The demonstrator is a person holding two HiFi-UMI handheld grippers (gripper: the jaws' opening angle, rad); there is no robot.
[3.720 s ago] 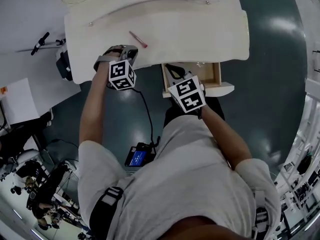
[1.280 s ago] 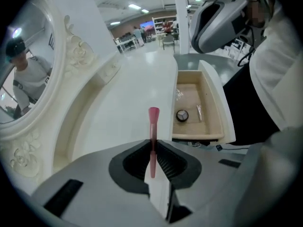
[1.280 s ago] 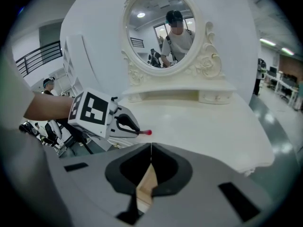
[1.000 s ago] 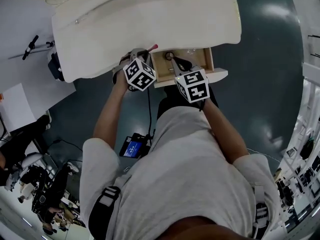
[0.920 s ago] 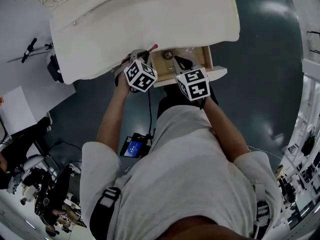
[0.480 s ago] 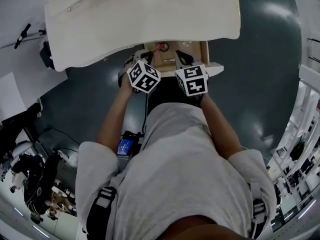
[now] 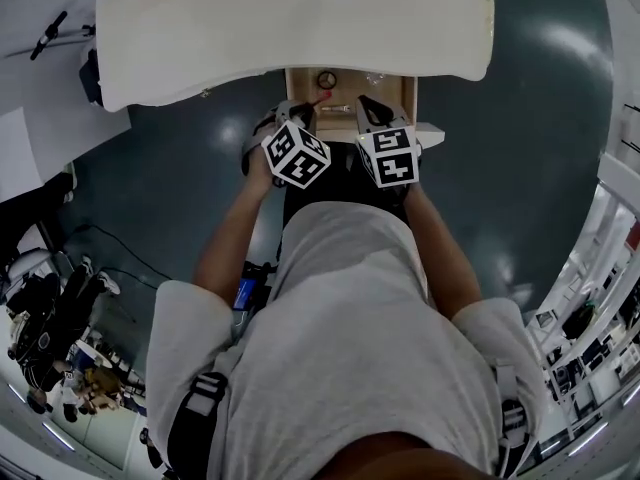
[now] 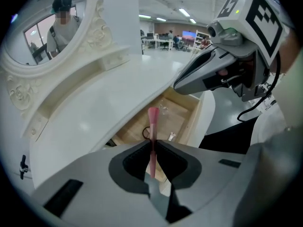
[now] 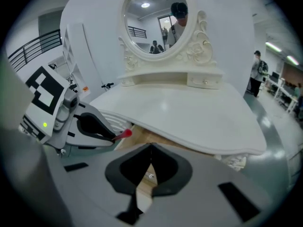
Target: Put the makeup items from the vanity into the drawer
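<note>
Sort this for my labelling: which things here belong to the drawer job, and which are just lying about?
Job:
pink makeup stick, clamped in the left gripper
open drawer
dark ring inside it
vanity top

Lying about:
mirror
blue-screened device on the floor

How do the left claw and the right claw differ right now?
The left gripper pinches a thin pink makeup stick; the right gripper pinches nothing. The left gripper sits at the left side of the open drawer, the right gripper at its right side. Both have their jaws closed.
</note>
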